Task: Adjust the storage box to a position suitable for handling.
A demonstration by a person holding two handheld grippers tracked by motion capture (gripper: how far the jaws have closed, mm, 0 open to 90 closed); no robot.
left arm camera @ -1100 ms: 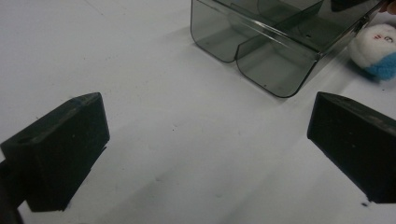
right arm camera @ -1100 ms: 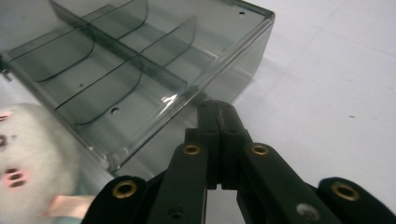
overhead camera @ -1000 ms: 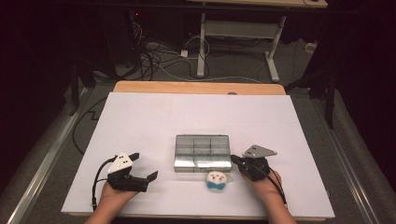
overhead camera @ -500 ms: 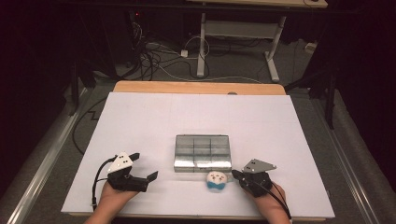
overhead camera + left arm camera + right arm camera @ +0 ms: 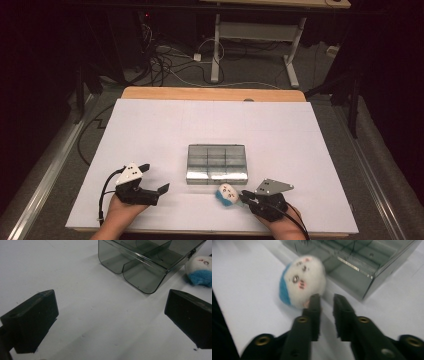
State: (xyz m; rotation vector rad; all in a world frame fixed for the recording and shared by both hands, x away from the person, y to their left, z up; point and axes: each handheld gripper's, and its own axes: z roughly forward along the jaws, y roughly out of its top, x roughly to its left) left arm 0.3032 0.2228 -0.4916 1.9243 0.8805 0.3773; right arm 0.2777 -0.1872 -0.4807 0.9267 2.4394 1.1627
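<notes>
A small white and blue plush toy [image 5: 226,194] with a drawn face lies on the white table top just in front of a clear smoky compartment box [image 5: 217,163]. My right gripper [image 5: 243,196] is low at the toy's right side. In the right gripper view its jaws [image 5: 327,300] are nearly together with nothing between them, and the toy [image 5: 302,280] touches the outside of the left jaw tip. My left gripper [image 5: 154,177] rests at the near left, open wide and empty. Its own view [image 5: 110,310] shows the box [image 5: 150,262] and the toy [image 5: 200,270] ahead.
A white sheet [image 5: 165,125] covers the table, with a wooden strip [image 5: 210,93] along the far edge. Cables and a desk frame [image 5: 250,35] lie on the dark floor beyond. The table's near edge runs just under both hands.
My right gripper has moved back toward the near edge and lowered beside the toy. The left gripper, box and toy have stayed where they were.
</notes>
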